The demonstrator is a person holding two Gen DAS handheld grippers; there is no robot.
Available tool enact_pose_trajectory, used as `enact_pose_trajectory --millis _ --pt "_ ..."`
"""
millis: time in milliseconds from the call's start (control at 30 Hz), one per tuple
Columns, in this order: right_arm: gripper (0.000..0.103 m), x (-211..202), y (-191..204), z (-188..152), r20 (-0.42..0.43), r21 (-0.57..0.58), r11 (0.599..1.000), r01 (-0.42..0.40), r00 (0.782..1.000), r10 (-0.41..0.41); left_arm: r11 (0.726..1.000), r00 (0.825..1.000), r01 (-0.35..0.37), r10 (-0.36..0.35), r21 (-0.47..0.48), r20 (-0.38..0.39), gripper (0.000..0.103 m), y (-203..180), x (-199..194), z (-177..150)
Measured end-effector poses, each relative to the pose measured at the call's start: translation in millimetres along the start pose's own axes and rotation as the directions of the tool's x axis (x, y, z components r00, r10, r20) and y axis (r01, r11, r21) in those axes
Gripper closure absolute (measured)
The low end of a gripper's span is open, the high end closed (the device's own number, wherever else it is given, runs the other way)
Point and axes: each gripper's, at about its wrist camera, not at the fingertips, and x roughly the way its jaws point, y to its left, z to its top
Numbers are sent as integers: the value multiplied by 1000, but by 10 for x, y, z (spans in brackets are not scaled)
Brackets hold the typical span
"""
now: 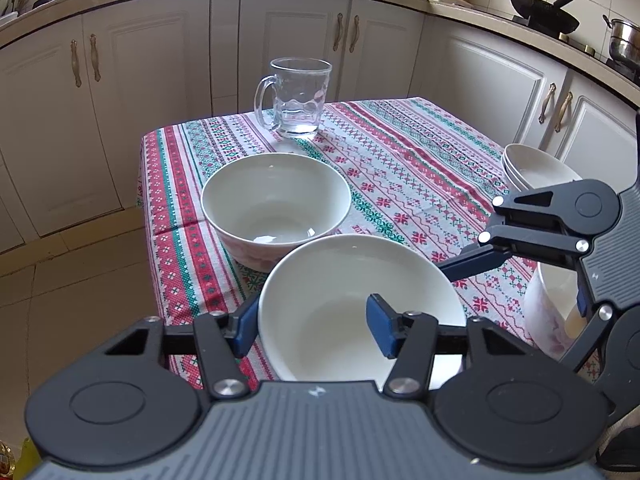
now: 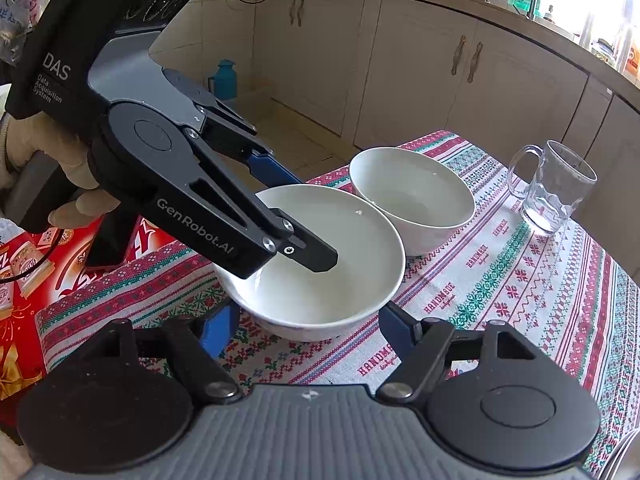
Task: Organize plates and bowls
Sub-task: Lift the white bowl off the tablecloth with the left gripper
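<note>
White glazed ceramic bowl (image 1: 352,304) sits pinched at its rim by the left gripper (image 1: 312,326); one finger inside, one outside. Right gripper (image 2: 308,324) gapes partway beside it, gripping nothing.

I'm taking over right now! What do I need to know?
Left tool: shut on the near bowl at its rim, one finger inside, one outside.
Right tool: fingers either side of that bowl's base; contact unclear.
Far bowl stands just behind it; stacked white dishes wait at the table edge.
Done: bowl gripped.
Left: probably nest it with the other bowl.
</note>
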Motion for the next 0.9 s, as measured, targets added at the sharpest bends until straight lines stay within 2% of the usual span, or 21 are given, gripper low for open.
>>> enact_pose_trajectory --millis 567,900 --pt "21 1 -25 4 4 20 1000 -24 1000 24 1000 1000 3 -3 10 -1 47 -14 -19 1" --pt "21 -361 -9 -35 34 18 999 -31 999 30 999 1000 4 -5 35 26 47 -299 -295 103"
